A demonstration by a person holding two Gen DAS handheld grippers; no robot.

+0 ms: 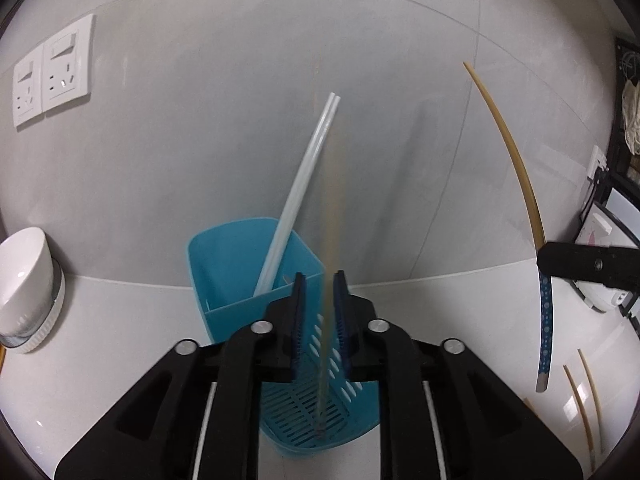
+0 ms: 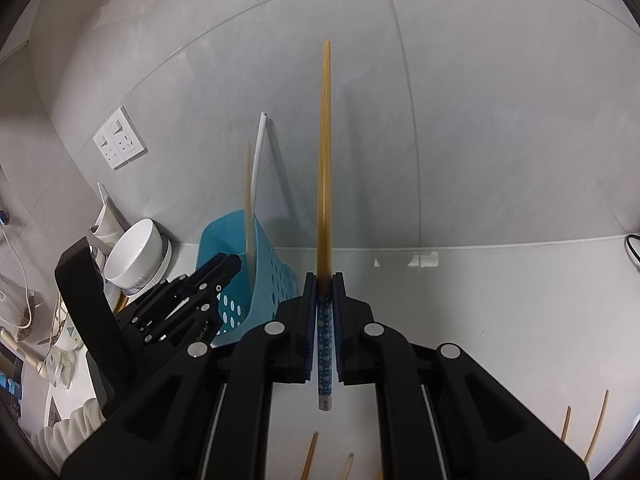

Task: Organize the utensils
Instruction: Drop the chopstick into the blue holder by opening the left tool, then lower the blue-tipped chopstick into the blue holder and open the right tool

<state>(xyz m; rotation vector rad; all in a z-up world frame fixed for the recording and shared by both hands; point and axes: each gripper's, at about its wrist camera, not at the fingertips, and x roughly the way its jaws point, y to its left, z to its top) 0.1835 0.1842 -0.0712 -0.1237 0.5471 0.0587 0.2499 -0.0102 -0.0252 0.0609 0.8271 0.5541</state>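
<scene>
Nearest, lower centre of the left wrist view: left gripper, jaws narrowly parted, pads clear of a blurred tan chopstick that stands between them with its tip down on the slotted floor of the front compartment. No earlier view is given.

Next, centre of the same view: blue utensil holder, plastic, perforated walls, split by a divider into two compartments. Front compartment: the tan chopstick. Rear compartment: a pair of white chopsticks, leaning up and right against the tiled wall.

Lower centre of the right wrist view: right gripper, jaws closed on an upright chopstick with blue dotted handle, tan shaft rising above the pads.

Lower right of both views: loose tan chopsticks lying on the white counter.

Far left: white bowl, tilted on a ribbed white base. Upper left: wall sockets.
</scene>
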